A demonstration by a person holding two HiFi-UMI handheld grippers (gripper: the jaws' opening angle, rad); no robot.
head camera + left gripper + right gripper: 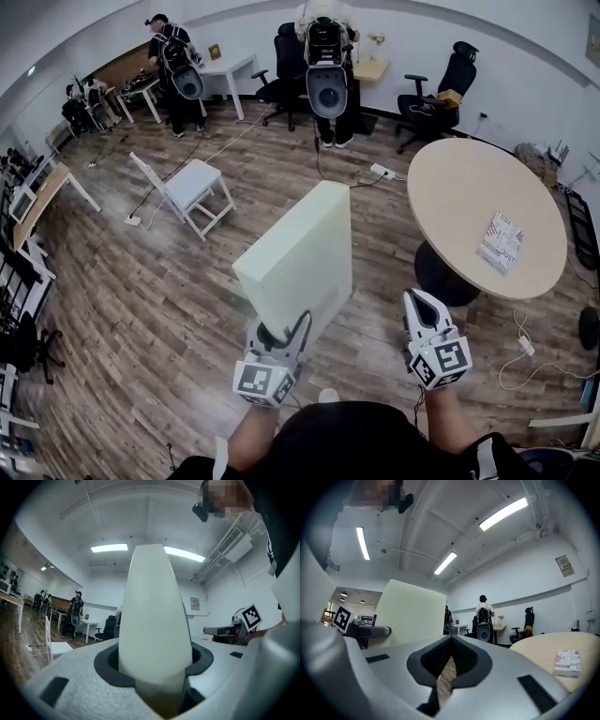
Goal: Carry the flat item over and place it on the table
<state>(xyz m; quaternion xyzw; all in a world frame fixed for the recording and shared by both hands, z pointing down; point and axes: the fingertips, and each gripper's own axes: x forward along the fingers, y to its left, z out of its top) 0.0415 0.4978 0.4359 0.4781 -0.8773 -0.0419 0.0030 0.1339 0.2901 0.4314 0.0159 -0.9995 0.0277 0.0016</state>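
Head view, looking steeply down onto a wood-floored office. The left gripper (281, 339), at 6 o'clock, is clenched on the lower edge of a thick, pale foam slab (300, 251). The slab stands on edge in the air above the floor and leans away toward 12 o'clock. In the left gripper view the slab fills the gap between the jaws, and both pads press on it.

The right gripper (418, 306), at 5 o'clock, is just beside the slab without touching it. Its jaws are closed together on nothing.

A round beige table (459, 178) stands at 3 o'clock, apart from the slab, with a booklet (501, 242) near its right edge. A white chair (192, 187) sits at 10 o'clock. Two people stand at 12 o'clock.
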